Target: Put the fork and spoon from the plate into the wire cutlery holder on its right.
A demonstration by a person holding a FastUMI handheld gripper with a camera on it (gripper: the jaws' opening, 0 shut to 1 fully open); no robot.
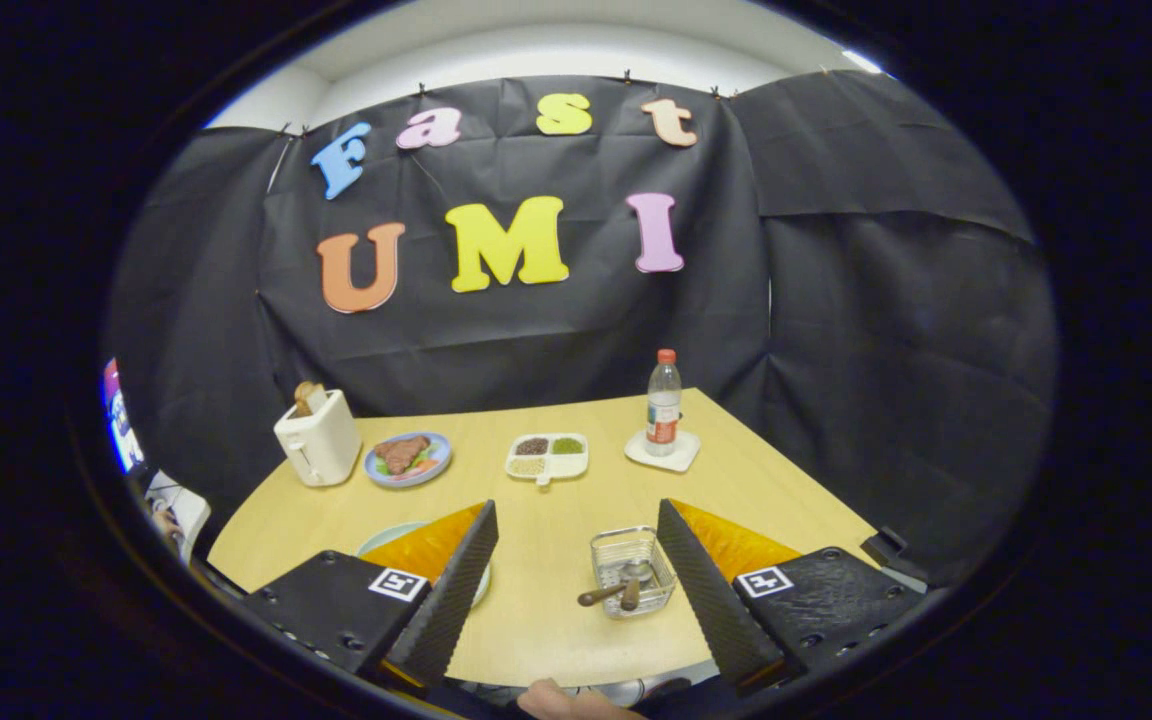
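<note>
A staged demo booth: black cloth wall [556,330] beyond the fingers, props set out on a wooden table [546,590].

Table [546,520]: pale wood-look top, smooth, matt. Wire cutlery holder [631,570]: bright metal mesh, shiny; the two cutlery handles [608,594] projecting at its 8 o'clock look like brown wood. Gripper [576,580] fingers stand apart, inner faces ribbed and matt. Toaster [319,440]: smooth plastic, slight sheen. Bottle [663,403]: clear plastic. Booth wall [866,330]: creased matt cloth.
</note>
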